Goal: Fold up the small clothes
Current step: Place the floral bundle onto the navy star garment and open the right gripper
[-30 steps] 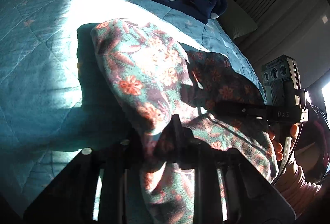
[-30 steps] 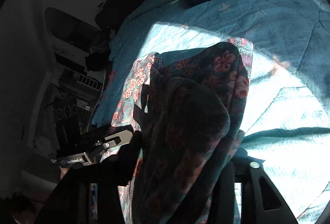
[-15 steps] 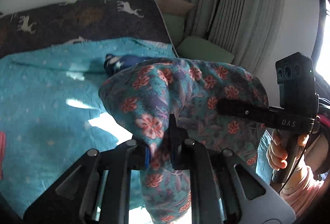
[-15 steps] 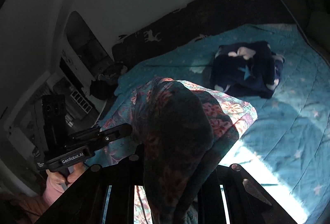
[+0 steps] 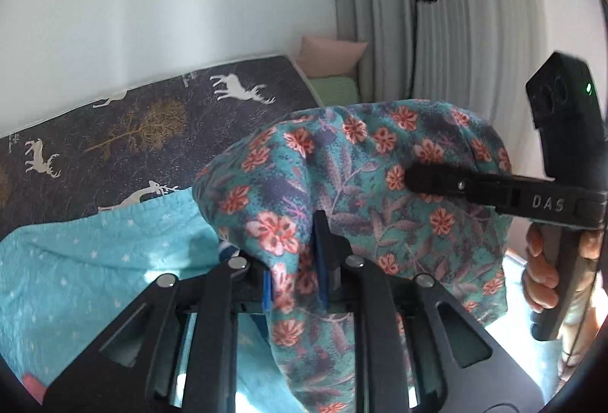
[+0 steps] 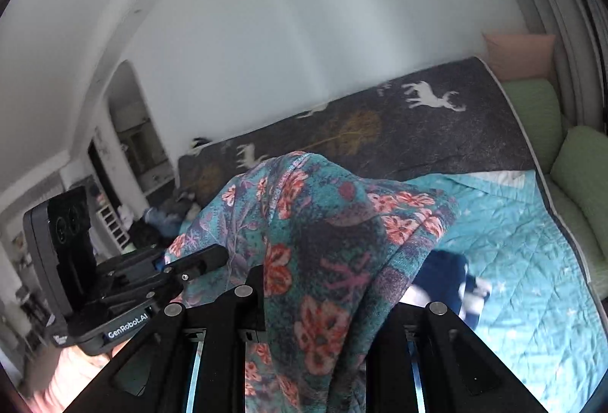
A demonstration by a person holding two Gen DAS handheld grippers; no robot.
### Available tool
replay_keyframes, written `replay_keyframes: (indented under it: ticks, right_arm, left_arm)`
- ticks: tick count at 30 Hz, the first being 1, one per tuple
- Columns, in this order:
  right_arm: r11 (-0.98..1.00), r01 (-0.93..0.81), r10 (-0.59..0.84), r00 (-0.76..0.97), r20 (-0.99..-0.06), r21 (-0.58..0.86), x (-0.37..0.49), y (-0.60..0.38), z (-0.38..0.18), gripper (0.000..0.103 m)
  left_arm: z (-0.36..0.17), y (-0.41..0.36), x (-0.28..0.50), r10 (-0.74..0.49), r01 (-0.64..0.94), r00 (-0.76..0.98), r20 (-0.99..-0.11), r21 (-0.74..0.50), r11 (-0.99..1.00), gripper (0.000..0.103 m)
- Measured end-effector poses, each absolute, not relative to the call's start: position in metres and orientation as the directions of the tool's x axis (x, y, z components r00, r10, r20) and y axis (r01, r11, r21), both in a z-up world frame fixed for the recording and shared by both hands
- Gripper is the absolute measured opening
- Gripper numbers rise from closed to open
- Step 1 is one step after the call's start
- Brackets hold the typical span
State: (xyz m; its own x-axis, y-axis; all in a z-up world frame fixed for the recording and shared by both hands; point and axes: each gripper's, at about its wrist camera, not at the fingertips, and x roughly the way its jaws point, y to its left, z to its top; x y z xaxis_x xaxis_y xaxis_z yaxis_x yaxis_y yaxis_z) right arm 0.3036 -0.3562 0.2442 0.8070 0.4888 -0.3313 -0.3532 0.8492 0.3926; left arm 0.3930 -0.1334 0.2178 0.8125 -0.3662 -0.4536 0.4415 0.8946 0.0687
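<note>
Both hand-held grippers, left [image 5: 294, 261] and right [image 6: 315, 299], clamped tight on floral garment [image 5: 380, 192], lifted.

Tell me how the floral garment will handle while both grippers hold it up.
The floral garment looks limp: it drapes and sags between the left gripper and the right gripper. Probably light, since small pinches carry it. Its hanging folds will likely swing when moved.

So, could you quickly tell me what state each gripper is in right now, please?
Left gripper: shut on the floral garment, held up above the bed.
Right gripper: shut on the same floral garment.
</note>
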Motion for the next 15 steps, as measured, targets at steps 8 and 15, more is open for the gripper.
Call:
replay_keyframes:
  ticks: [8,15]
  right_arm:
    - [0.942,0.041,0.24,0.61,-0.756,0.332,0.477,-0.39,0.078,0.035]
    - [0.915,0.047,0.277,0.65,-0.707,0.401,0.472,-0.411,0.057,0.044]
  left_arm:
    - [0.018,-0.145,0.527,0.061,0.216,0.666,-0.744,0.27,0.938,0.061]
    - [0.001,-0.111,0.528,-0.162,0.169,0.617,-0.77,-0.071,0.983,0.062]
